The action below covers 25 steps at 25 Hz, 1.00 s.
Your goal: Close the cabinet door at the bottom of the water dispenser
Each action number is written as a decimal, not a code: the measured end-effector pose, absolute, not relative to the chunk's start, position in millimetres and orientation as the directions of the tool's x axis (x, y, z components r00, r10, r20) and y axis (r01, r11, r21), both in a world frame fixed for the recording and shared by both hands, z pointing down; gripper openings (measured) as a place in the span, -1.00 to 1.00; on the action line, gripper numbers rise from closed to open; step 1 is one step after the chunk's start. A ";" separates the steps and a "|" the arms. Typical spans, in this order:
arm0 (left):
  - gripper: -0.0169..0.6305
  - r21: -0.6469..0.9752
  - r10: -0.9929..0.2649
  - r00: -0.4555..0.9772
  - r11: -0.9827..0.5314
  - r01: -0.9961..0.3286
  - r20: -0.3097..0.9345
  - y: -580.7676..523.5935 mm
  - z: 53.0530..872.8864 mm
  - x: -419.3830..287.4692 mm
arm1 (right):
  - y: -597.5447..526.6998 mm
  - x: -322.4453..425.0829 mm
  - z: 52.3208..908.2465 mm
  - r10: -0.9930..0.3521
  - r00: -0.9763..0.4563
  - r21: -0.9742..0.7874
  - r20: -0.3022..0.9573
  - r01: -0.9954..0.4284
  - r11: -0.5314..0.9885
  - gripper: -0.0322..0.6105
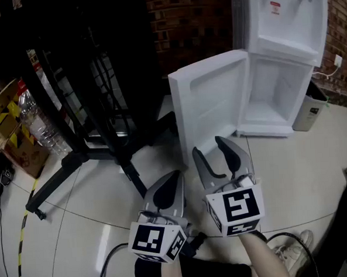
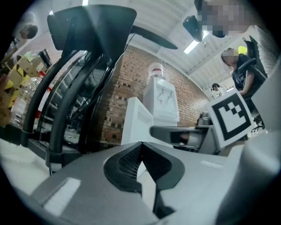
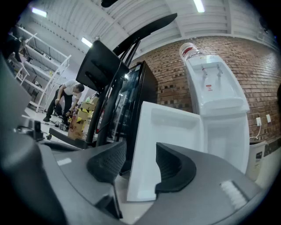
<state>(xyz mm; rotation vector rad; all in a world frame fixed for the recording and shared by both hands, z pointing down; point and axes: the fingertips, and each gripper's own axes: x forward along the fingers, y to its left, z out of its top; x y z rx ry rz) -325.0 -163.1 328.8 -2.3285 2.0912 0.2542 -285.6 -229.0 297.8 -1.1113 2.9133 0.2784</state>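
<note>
The white dispenser (image 1: 284,34) stands on the floor (image 1: 316,173) against a brick wall (image 1: 183,17), at the upper right of the head view. Its bottom cabinet (image 1: 273,94) is open. The door (image 1: 212,103) is swung wide to the left, hinged along its right edge, with its moulded inner face turned toward the camera.

The right claw (image 1: 209,147) is wide, with nothing gripped. In the head view its tips sit at the door's lower free corner. In the right gripper view (image 3: 140,165) the door's near edge (image 3: 167,145) shows in the gap just ahead of the pads, and neither pad presses on it. Whether a tip touches the door cannot be told.

The left claw (image 1: 171,185) is lower and to the left, just beside the right one and short of the door. Its jaws are together and hold nothing, as the left gripper view (image 2: 140,154) shows.

A black stand (image 1: 97,139) spreads its legs over the floor left of the door. Clear bottles (image 1: 41,128) lie at its far left. A small white bin (image 1: 311,110) sits just right of the dispenser.
</note>
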 end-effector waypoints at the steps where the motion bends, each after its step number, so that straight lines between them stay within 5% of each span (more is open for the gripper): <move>1: -0.91 0.121 -0.990 0.099 -0.111 -0.986 -0.102 -165.6 332.1 -327.6 | -237.5 -296.5 299.9 -0.672 -0.737 0.164 -0.071 -0.673 0.721 -0.26; 11: -0.93 0.160 -0.998 0.025 -0.034 -0.987 -0.056 -171.0 340.0 -351.8 | -295.8 -360.4 319.0 -0.763 -0.644 0.248 -0.057 -0.749 0.614 -0.26; 25: -0.91 0.167 -1.000 0.000 -0.002 -0.986 -0.015 -172.9 347.4 -357.8 | -294.0 -351.9 326.6 -0.778 -0.628 0.235 -0.035 -0.762 0.604 -0.25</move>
